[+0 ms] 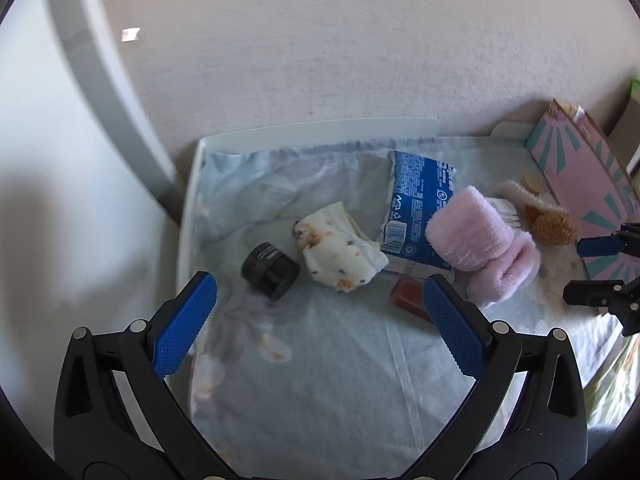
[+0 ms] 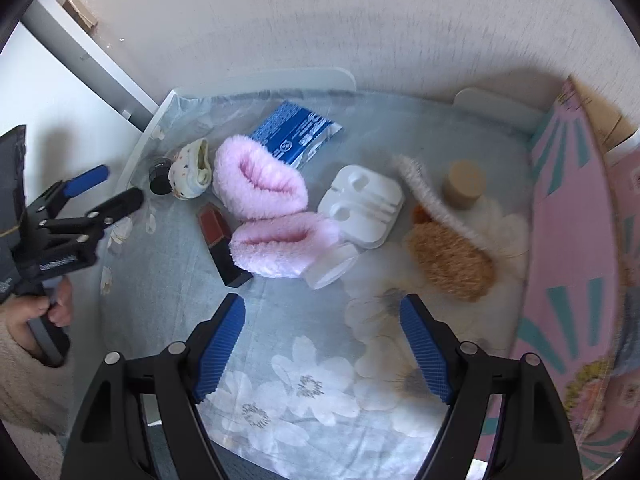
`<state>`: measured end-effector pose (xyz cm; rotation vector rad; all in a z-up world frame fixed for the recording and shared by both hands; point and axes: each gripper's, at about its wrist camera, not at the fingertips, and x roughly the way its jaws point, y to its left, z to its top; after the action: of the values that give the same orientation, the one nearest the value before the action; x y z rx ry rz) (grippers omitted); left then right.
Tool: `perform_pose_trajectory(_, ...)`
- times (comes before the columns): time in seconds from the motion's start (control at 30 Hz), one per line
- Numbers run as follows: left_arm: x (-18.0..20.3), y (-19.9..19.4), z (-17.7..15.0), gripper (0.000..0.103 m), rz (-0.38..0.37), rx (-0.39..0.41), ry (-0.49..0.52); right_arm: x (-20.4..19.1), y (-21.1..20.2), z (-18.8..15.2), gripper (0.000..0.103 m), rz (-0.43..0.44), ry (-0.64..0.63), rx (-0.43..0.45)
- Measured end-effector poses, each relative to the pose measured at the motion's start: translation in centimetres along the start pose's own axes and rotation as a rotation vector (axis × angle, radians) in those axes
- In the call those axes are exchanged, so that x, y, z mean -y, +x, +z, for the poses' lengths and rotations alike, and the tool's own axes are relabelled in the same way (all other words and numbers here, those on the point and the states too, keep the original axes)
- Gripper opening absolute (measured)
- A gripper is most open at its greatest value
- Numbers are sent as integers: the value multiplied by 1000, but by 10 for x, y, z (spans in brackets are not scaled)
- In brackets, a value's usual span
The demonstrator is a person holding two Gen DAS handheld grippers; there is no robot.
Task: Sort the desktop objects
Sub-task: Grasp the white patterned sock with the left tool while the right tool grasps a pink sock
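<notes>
Several objects lie on a pale floral cloth (image 1: 340,360). A black jar (image 1: 270,269), a patterned sock roll (image 1: 340,252), a blue packet (image 1: 418,208), pink fluffy slippers (image 1: 480,240) and a dark red box (image 1: 408,295) sit ahead of my open, empty left gripper (image 1: 320,300). In the right wrist view the slippers (image 2: 264,208), red box (image 2: 222,240), white plastic holder (image 2: 362,204), clear lid (image 2: 332,266), brown plush toy (image 2: 452,260) and cork stopper (image 2: 464,184) lie beyond my open, empty right gripper (image 2: 322,312).
A pink box with teal rays (image 2: 572,240) stands along the right edge. A white wall (image 1: 320,40) rises behind the table. The left gripper and the hand holding it (image 2: 60,216) show at the left of the right wrist view.
</notes>
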<state>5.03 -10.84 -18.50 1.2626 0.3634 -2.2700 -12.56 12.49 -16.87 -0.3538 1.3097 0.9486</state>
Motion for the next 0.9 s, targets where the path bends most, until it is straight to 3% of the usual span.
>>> perform_pose_trajectory(0.27, 13, 43, 19, 95, 12, -39, 161, -15, 21, 11, 76, 22, -28, 20)
perform_pose_trajectory(0.37, 12, 57, 19, 84, -8, -72, 170, -16, 27, 15, 76, 28, -51, 17)
perform_pose_trajectory(0.53, 10, 67, 16, 74, -61, -85, 141, -20, 38, 22, 74, 26, -100, 10)
perform_pose_trajectory(0.63, 12, 70, 13, 67, -72, -91, 136, -26, 41, 24, 64, 0, -158, 12)
perform_pose_trajectory(0.8, 11, 69, 13, 50, -77, -83, 115, -28, 39, 25, 22, -42, -239, 22)
perform_pose_trajectory(0.9, 6, 65, 16, 39, -81, -71, 71, -25, 38, 26, 13, -69, -254, 18)
